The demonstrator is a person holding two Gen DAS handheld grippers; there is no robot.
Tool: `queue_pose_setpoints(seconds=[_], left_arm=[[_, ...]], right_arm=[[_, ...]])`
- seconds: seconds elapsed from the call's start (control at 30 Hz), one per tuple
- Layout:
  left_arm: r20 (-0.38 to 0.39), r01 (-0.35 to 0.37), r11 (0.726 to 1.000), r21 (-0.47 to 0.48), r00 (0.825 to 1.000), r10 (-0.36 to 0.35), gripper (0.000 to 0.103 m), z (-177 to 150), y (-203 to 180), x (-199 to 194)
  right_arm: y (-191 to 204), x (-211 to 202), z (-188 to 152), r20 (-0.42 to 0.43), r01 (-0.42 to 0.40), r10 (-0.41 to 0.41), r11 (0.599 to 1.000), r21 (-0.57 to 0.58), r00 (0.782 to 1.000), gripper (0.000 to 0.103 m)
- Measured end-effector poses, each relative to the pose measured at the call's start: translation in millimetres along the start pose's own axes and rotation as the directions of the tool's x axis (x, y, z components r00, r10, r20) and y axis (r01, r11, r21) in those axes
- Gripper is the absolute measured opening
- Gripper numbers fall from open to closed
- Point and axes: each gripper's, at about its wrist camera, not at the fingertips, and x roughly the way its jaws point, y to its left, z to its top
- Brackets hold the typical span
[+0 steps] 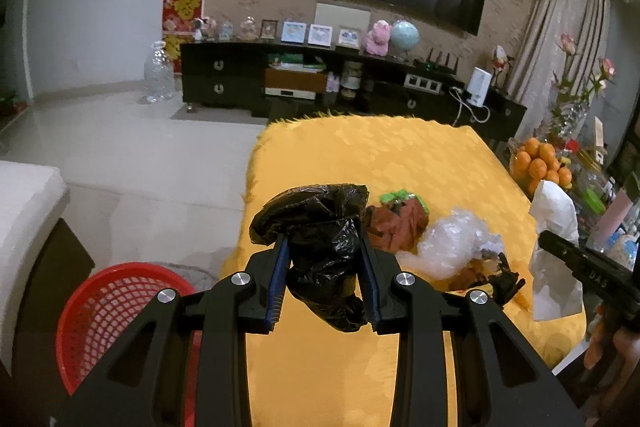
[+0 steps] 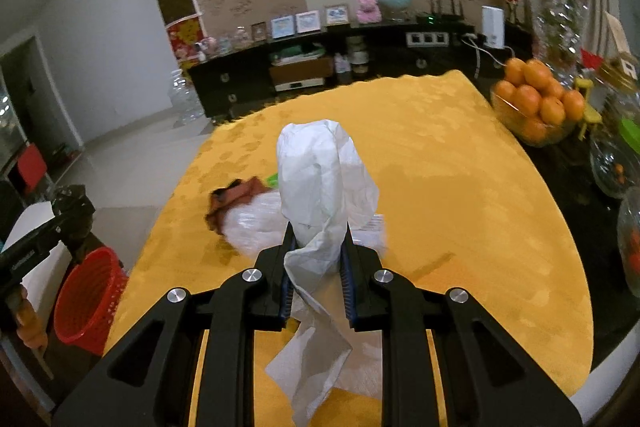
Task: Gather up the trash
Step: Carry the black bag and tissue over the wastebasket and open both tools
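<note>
Nearest, the left gripper (image 1: 325, 279) tilts down over the yellow-clothed surface (image 1: 420, 155), its jaws closed partway on a crumpled black plastic bag (image 1: 320, 251) held clear of the cloth. The right gripper (image 2: 318, 267) slopes down at much the same angle beside it, jaws pinched tight on a wad of white tissue paper (image 2: 320, 179) whose loose tail hangs below the fingers. At the edge of each view a few fingers of the person's other hand grip the opposite handle. Below the left gripper, off the surface's edge, a red mesh basket (image 1: 116, 303) stands on the floor. Just beyond the grippers, a brown wrapper (image 1: 396, 223) with a green bit and a clear plastic bag (image 1: 452, 247) lie touching on the cloth. Farther off, a bowl of oranges (image 2: 536, 103) sits past the cloth's right edge.
</note>
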Motion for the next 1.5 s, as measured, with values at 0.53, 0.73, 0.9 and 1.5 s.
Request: queue_pose_setpoints(seconds=[0.53,0.73,0.9,1.5], left_arm=[[0.051,-0.128,0.990,-0.066,0.990,0.132,0.030,-3.1,64.9,-44.0],[0.051,-0.208,0.974,-0.089,0.976,0.213,0.030,-7.9,96.6,-58.2],[0.054,-0.249,0.961,-0.120,0.965,0.257,0.030,-10.4,118.0,-71.3],[-0.072,-0.377,0.908,-0.183,0.926,0.370,0.030,-33.7,168.1,-63.4]], right_arm=[[77.6,6.6,13.0,0.001,-0.141,0.142,0.984,-0.106,0.990,0.020],[110.5,7.4,16.0,-0.015,-0.213,0.213,0.967,-0.141,0.977,0.020],[144.8,12.1,20.1,-0.036,-0.256,0.254,0.948,-0.188,0.966,0.020],[257.1,59.0,22.6,-0.179,-0.470,0.435,0.834,-0.288,0.882,0.020]])
